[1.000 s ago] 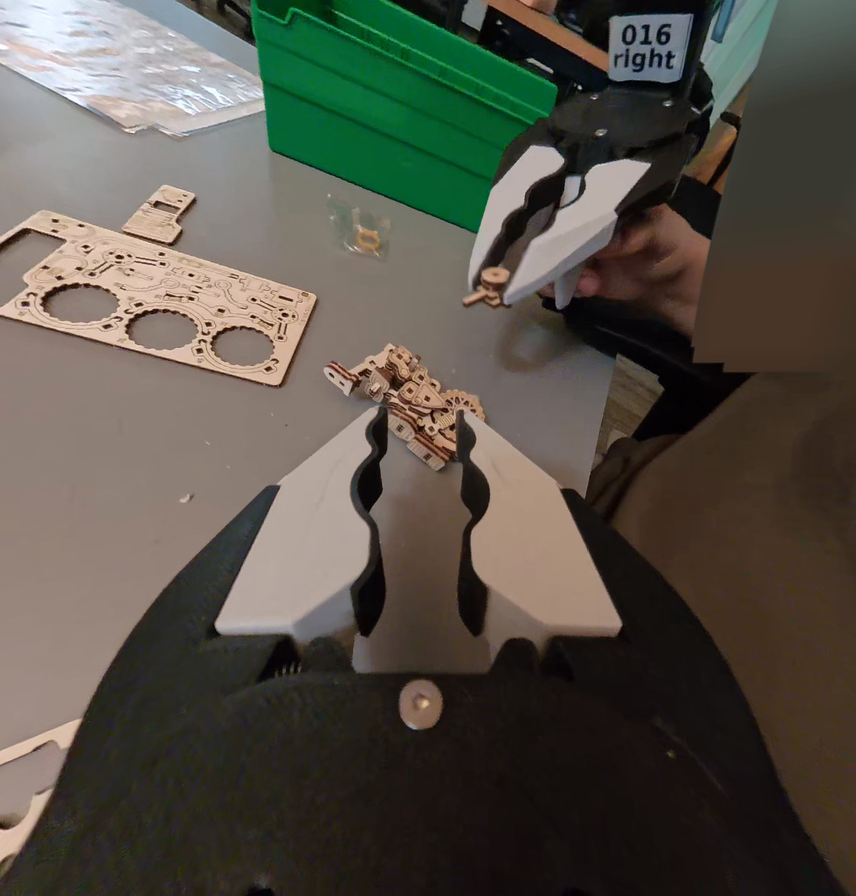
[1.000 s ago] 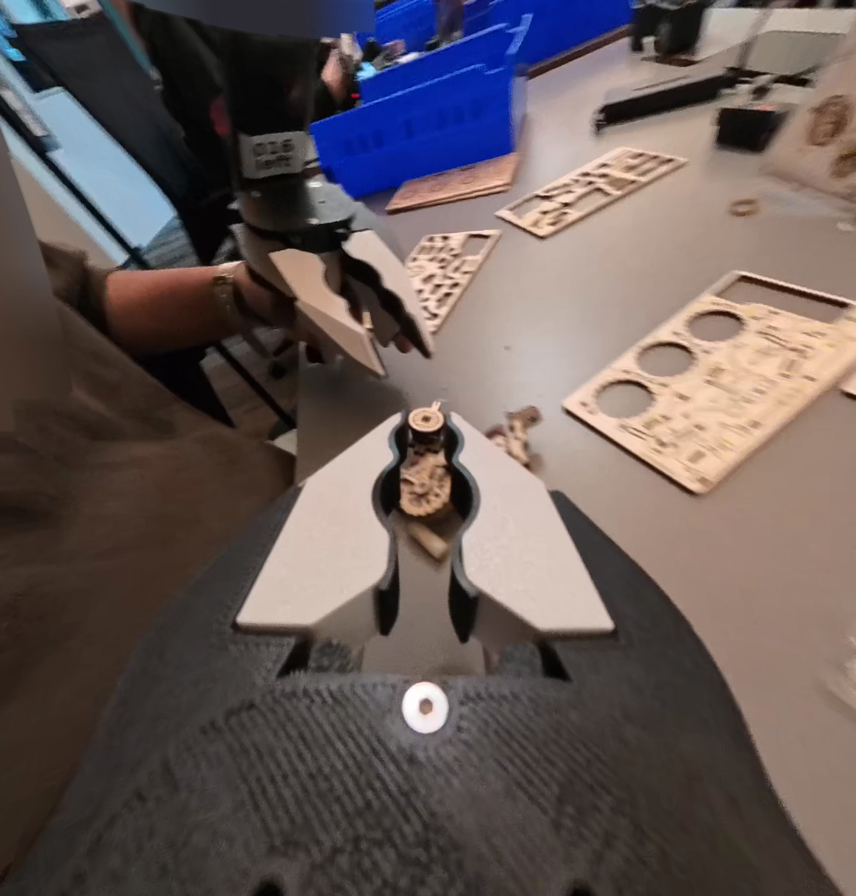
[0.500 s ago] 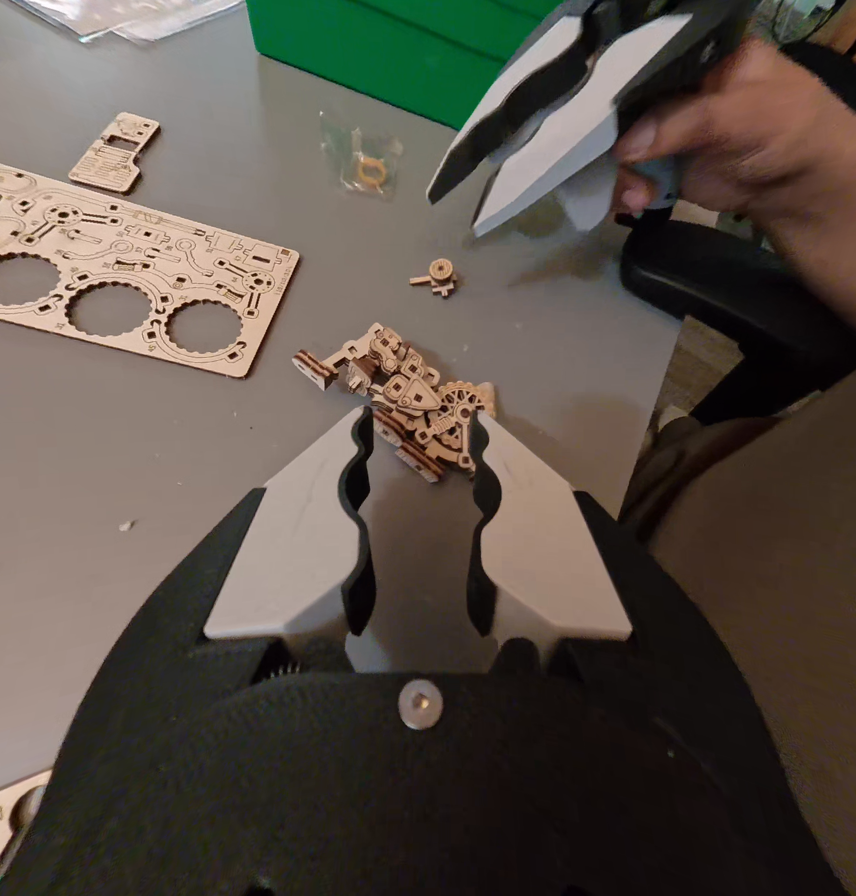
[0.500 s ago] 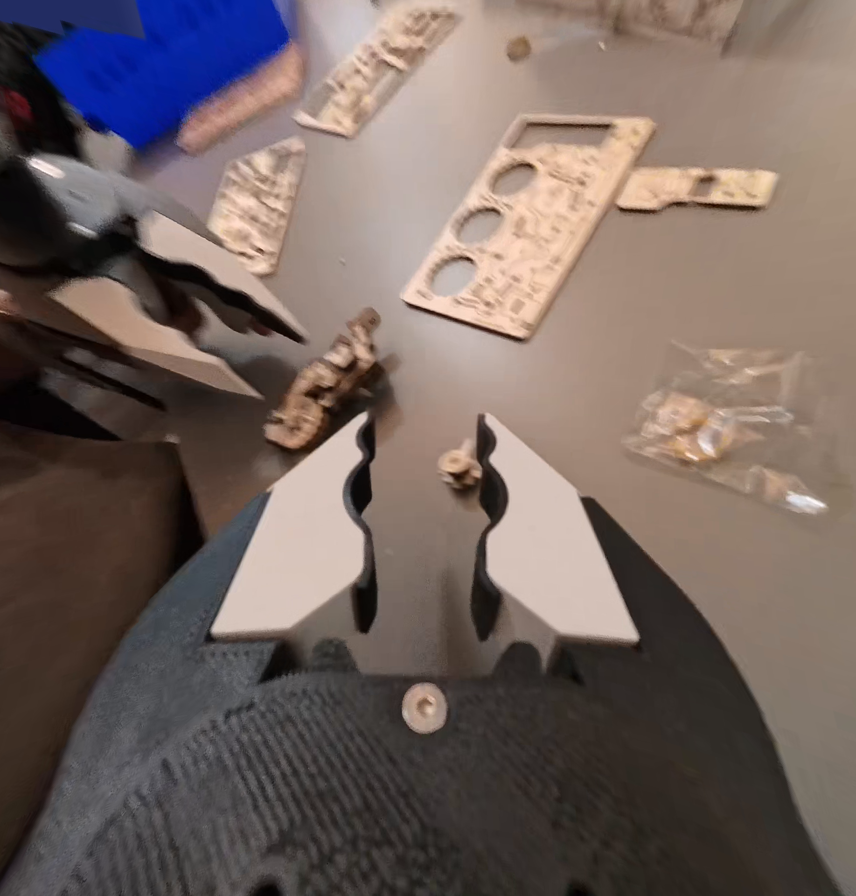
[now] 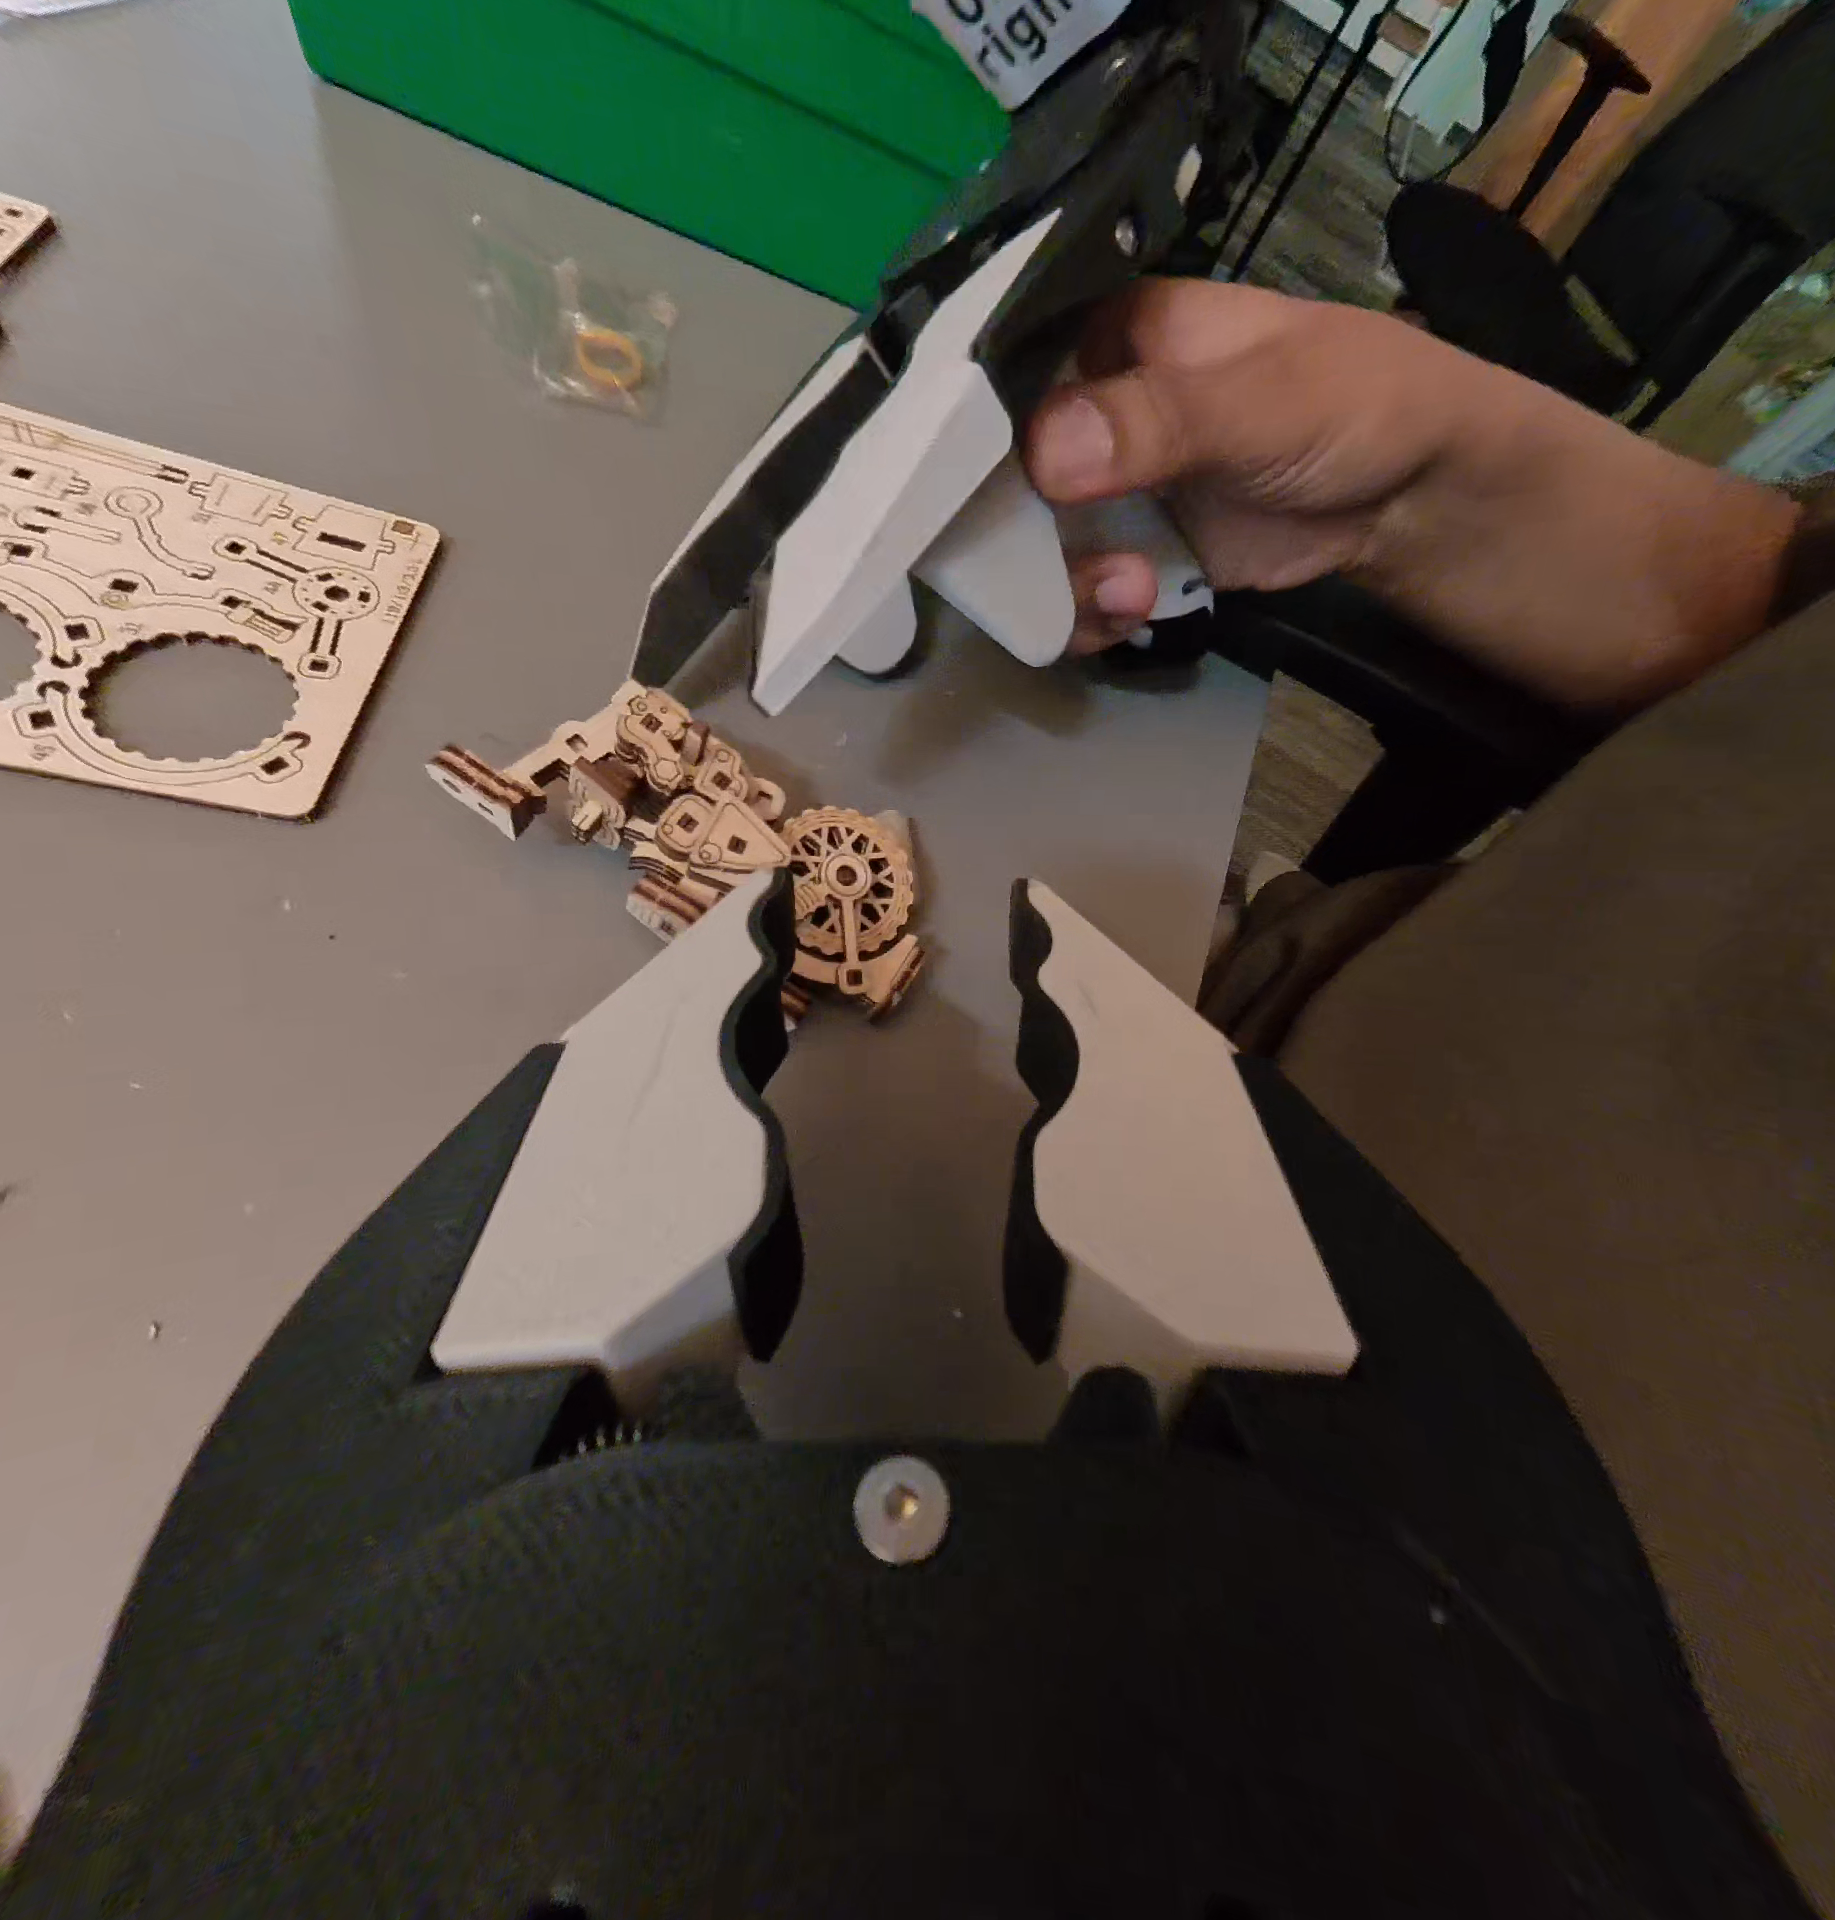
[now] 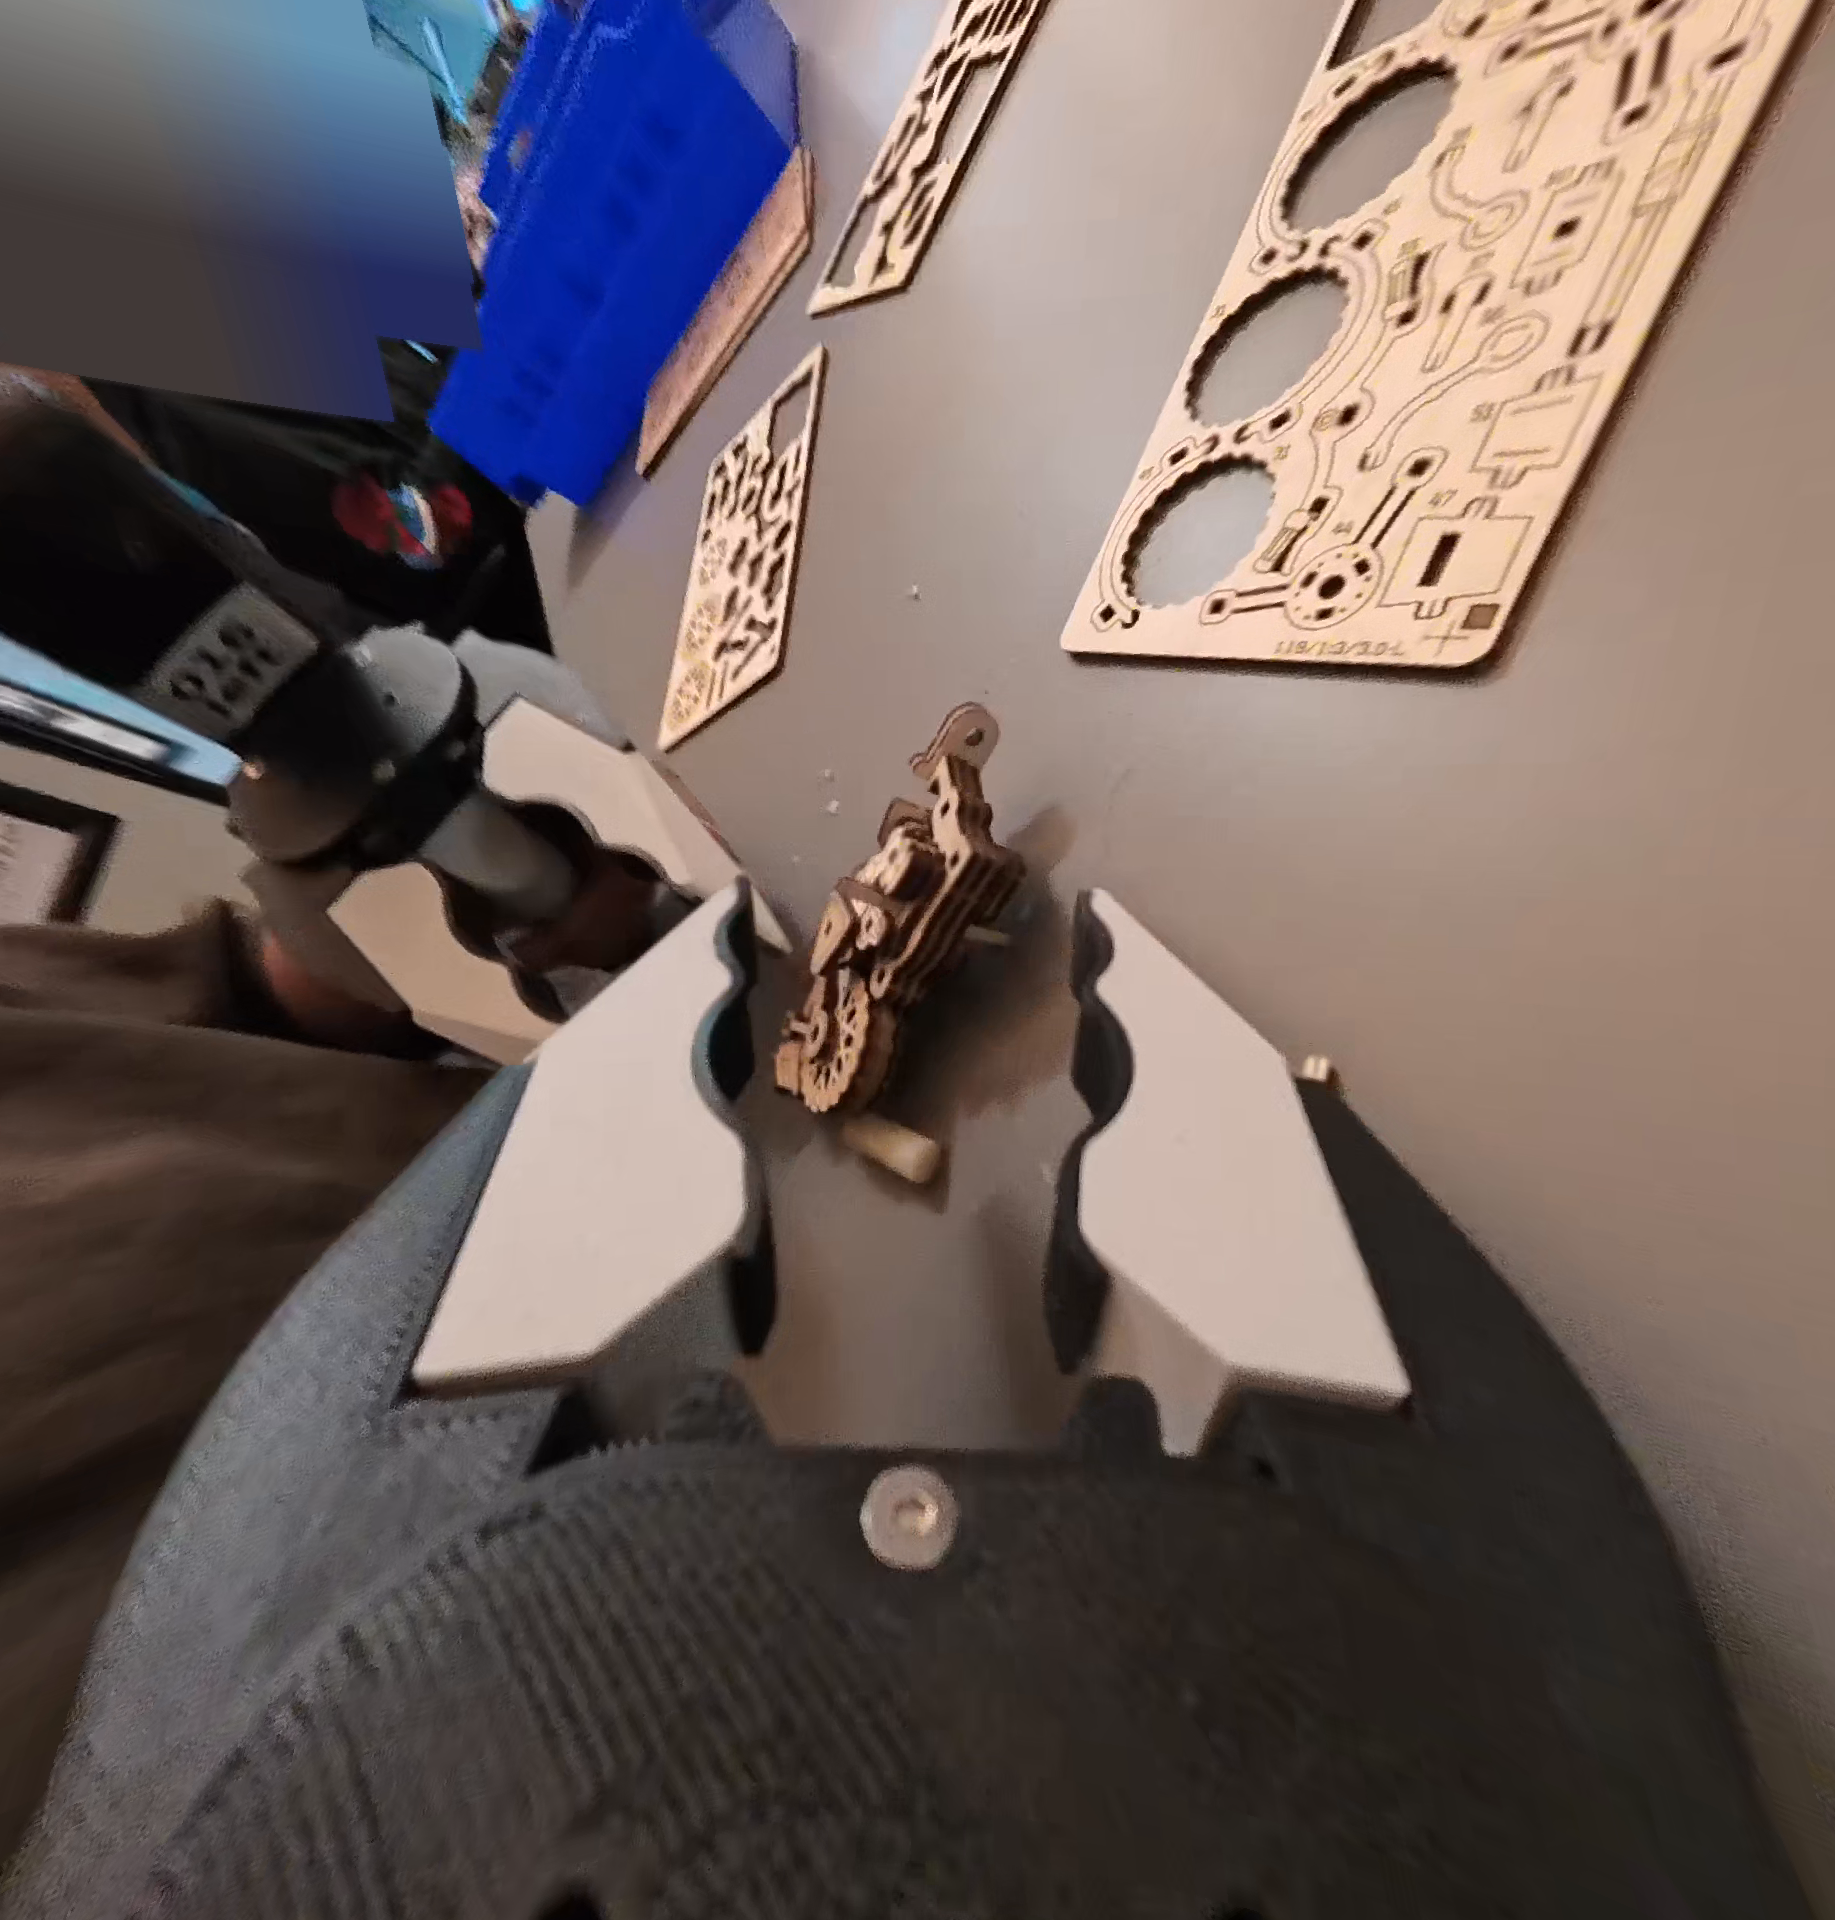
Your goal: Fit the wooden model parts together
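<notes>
A partly built wooden model (image 5: 684, 821) with a gear wheel (image 5: 851, 883) lies on the grey table near its right edge. My left gripper (image 5: 902, 894) is open and empty, its left fingertip just over the gear wheel end. My right gripper (image 5: 710, 675) is open and comes down from the upper right, its tips just above the model's far end. In the right wrist view the model (image 6: 902, 935) lies between the open fingers of the right gripper (image 6: 913, 909), not touching them. One of the left gripper's fingers (image 6: 601, 790) shows close on the left. A small pale peg (image 6: 892, 1153) lies beside the wheel.
A green bin (image 5: 684, 104) stands at the back. A clear bag with a rubber ring (image 5: 591, 332) lies before it. A punched wooden sheet (image 5: 165, 623) lies left of the model. More sheets (image 6: 747, 540) and a blue bin (image 6: 622, 260) show farther off. The table edge (image 5: 1235, 831) is close on the right.
The right gripper held a small wooden part, opened and left it on the table, then swung over to the model. The left gripper moved in closer to the gear wheel.
</notes>
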Available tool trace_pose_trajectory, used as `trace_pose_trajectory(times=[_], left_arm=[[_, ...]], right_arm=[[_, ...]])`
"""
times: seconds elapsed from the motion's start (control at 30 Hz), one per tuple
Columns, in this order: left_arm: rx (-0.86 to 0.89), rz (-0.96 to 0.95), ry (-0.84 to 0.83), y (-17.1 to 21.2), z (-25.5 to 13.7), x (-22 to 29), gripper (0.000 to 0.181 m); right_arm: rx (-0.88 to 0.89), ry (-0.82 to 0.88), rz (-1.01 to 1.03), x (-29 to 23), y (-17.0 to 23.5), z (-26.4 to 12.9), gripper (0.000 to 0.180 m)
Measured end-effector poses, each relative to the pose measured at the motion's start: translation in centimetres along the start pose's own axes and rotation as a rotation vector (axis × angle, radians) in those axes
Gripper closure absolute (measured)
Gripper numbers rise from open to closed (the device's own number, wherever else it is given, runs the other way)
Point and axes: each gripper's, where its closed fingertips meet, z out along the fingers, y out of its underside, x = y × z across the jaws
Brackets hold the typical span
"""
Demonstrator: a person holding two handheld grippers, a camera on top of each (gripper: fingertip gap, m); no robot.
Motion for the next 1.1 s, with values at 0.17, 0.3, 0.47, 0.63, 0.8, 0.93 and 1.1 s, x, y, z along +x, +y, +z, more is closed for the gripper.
trace_pose_trajectory(times=[0.17, 0.3, 0.47, 0.63, 0.8, 0.93, 1.1], left_arm=[[-0.011, -0.014, -0.048, -0.1, 0.3, -0.9, 0.139], [0.006, -0.067, -0.028, -0.2, 0.1, -1.1, 0.139], [0.026, -0.147, -0.029, -0.2, -0.6, -2.0, 0.137], [0.006, -0.216, -0.022, 0.1, -0.9, -2.7, 0.13], [-0.047, -0.259, -0.036, 0.6, -0.8, -3.2, 0.131], [-0.067, -0.254, -0.096, 0.8, -0.8, -3.9, 0.143], [-0.039, -0.293, -0.102, 0.6, -1.2, -4.4, 0.151]], right_arm=[[0.008, -0.175, 0.129, -1.5, 0.3, 0.8, 0.12], [-0.001, -0.224, 0.13, -2.3, 0.6, 0.8, 0.116], [0.003, -0.259, 0.121, -3.0, 0.8, 0.5, 0.122], [0.031, -0.315, 0.11, -4.4, 0.4, 0.7, 0.128], [0.043, -0.33, 0.075, -5.4, 0.2, 1.3, 0.129], [0.041, -0.329, 0.073, -5.3, 0.3, 1.5, 0.129], [0.059, -0.335, 0.073, -5.4, -0.1, 1.0, 0.126]])
